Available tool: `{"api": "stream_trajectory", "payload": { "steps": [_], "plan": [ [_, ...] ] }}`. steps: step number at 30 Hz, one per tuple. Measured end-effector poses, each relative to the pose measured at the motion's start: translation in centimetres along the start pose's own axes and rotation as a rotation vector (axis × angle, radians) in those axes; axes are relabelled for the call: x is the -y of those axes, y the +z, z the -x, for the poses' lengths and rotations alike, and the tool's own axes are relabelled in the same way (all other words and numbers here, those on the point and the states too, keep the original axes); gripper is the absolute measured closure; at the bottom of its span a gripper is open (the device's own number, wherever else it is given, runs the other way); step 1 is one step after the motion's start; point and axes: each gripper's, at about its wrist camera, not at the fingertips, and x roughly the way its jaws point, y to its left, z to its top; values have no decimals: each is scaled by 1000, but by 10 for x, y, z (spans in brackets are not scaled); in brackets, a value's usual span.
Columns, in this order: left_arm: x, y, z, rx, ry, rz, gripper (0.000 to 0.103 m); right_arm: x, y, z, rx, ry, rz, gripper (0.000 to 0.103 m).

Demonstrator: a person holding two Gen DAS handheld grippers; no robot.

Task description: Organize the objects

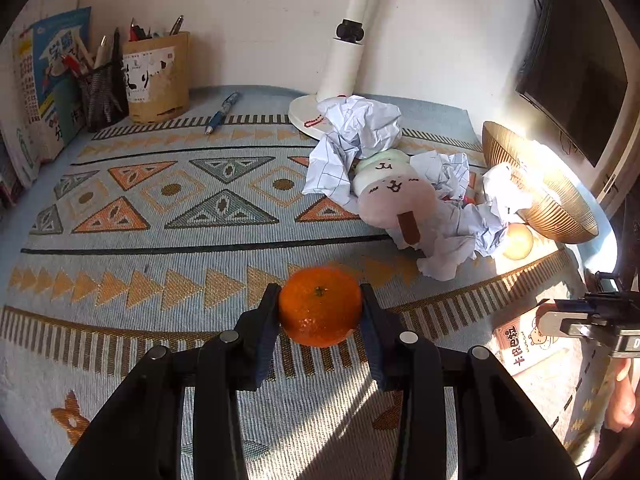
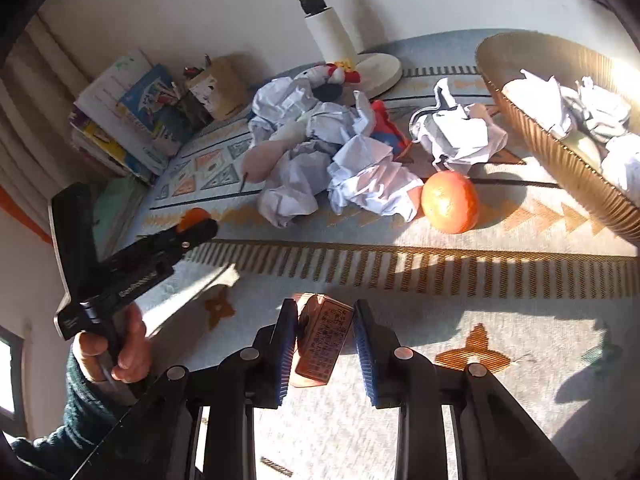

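Orange [image 1: 319,306] is clamped between both pads of the left gripper [image 1: 320,320], above the patterned tabletop [image 1: 160,216]. Right gripper [image 2: 325,344] stands partly open around a small carton [image 2: 322,344]. A second orange [image 2: 451,202] lies beside crumpled paper [image 2: 372,180], near the woven bowl [image 2: 560,152].

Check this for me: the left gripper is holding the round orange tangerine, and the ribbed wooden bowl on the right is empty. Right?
Partly. The left gripper does hold the round orange tangerine, but the ribbed wooden bowl isn't empty: the right wrist view shows crumpled white paper inside it.
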Motion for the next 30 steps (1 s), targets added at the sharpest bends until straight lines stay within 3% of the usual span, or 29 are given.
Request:
{"api": "stream_trajectory", "payload": {
  "steps": [2, 8, 11, 12, 13, 15, 18, 21, 24, 27, 29, 30],
  "plan": [
    [-1, -2, 5, 33, -16, -5, 68, 4, -1, 0, -16, -16, -23, 74],
    [7, -6, 10, 64, 2, -53, 68, 11, -40, 7, -115, 205, -77, 74],
    [11, -7, 14, 86, 20, -79, 68, 2, -42, 17, -33, 100, -9, 73],
    [11, -6, 14, 89, 24, -78, 68, -1, -39, 19, -7, 58, 22, 64],
    [9, -6, 14, 88, 26, -71, 68, -6, -37, 18, 15, 36, 56, 43],
    [5, -6, 14, 83, 23, -49, 68, -12, -32, 13, 45, 27, 119, 30],
    [1, -6, 14, 76, 27, -29, 68, -22, -34, -1, 21, 21, 252, 30],
    [3, -6, 14, 78, 32, -39, 68, -29, -40, -12, 11, -60, 353, 30],
    [4, -6, 13, 70, 35, -47, 68, -25, -35, -21, 47, -128, 384, 30],
    [3, -6, 12, 70, 37, -44, 68, -20, -23, -26, 78, -79, 346, 30],
    [3, -5, 12, 68, 37, -43, 68, -24, -19, -28, 88, -63, 331, 43],
    [3, -5, 12, 68, 37, -44, 68, -27, -19, -27, 89, -64, 328, 55]
  ]
}}
